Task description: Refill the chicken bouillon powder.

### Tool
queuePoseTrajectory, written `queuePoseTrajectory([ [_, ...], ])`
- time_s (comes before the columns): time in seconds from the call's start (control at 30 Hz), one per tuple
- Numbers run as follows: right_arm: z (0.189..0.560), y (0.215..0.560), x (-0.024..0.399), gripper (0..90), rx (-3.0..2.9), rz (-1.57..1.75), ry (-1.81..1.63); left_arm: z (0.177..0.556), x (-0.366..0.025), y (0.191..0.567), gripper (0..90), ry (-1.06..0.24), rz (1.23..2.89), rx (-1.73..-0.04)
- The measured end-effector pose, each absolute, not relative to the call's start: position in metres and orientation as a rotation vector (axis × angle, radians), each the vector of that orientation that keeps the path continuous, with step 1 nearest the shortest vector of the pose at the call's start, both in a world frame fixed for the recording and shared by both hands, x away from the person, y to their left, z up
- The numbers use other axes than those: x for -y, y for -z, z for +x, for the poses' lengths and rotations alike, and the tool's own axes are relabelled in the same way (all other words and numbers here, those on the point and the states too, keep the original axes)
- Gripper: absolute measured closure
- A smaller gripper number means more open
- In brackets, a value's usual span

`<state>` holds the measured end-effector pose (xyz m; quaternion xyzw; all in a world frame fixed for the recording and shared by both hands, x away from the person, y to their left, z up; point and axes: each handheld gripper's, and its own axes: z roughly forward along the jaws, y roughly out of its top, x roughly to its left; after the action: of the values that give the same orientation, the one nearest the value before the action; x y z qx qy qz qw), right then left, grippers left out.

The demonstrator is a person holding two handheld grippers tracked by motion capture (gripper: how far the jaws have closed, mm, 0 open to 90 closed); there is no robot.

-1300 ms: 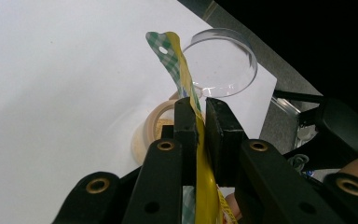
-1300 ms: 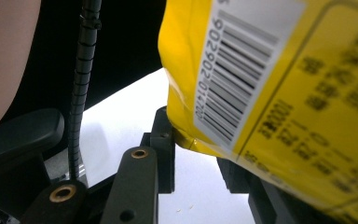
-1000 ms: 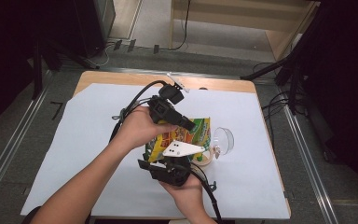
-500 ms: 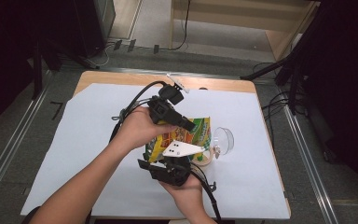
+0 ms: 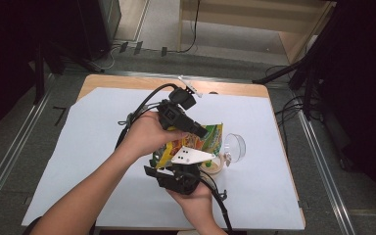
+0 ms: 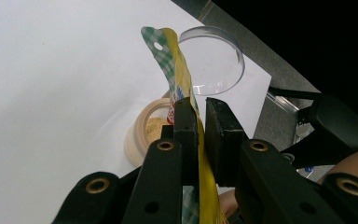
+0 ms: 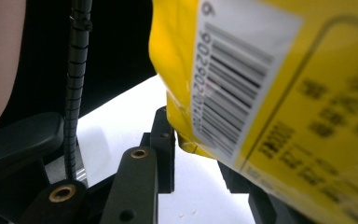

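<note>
Both grippers are holding one yellow bag above the table — the right gripper is pinching its near bottom corner, the left gripper is clamping the upper edge. Thin, crinkly film, probably light and slippery — best gripped at the seams. Beyond, a bowl of powder and a clear lid are sitting under the tilted bag.

The packet is yellow with a green-and-white checked top edge (a black-on-white barcode on its back). The grippers' jaws are black. Tan powder fills the beige cup. The table cover is white.
</note>
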<state>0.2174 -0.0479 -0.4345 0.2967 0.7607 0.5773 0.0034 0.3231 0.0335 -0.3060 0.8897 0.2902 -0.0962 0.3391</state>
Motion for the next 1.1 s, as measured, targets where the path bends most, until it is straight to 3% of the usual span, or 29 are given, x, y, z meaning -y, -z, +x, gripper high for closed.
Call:
queuePoseTrajectory([
  [1.1, 0.220, 0.438, 0.046, 68.3, -2.435, 0.920, -1.771, 0.324, -0.045, 0.315, 83.3, 0.279, 2.298, -0.774],
])
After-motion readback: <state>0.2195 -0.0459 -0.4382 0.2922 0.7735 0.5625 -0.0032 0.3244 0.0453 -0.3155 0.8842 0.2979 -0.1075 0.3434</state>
